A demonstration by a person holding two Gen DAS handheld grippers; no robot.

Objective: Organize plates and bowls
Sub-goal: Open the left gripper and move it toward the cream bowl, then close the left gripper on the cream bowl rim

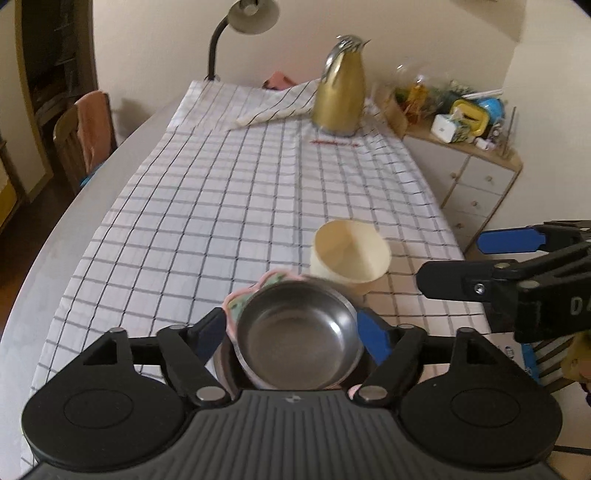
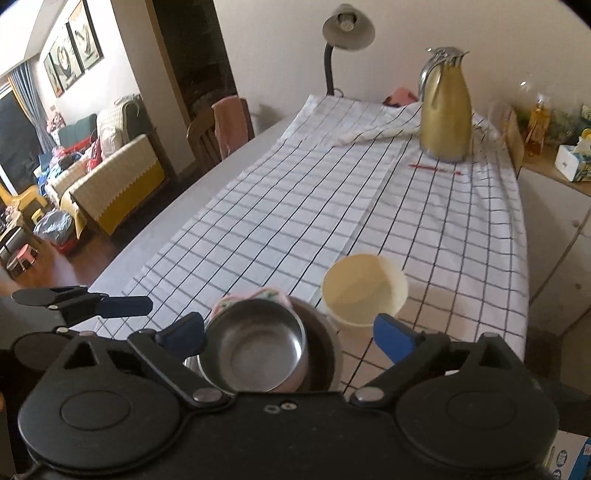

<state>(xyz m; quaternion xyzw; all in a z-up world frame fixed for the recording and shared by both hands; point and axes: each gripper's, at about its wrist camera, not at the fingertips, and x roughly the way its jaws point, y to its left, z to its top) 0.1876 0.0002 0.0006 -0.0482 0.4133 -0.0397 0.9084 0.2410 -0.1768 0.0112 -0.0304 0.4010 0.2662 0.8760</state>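
A small steel bowl sits tilted in a larger dark bowl on a pink flower-edged plate near the table's front edge. My left gripper is open, its blue pads on either side of the steel bowl. A cream bowl stands just behind to the right. In the right wrist view the steel bowl lies in the dark bowl, with the cream bowl beyond. My right gripper is open around the stack.
A checked cloth covers the table. A gold thermos jug and a red pen are at the far end, by a desk lamp. A cluttered cabinet stands on the right, a chair on the left.
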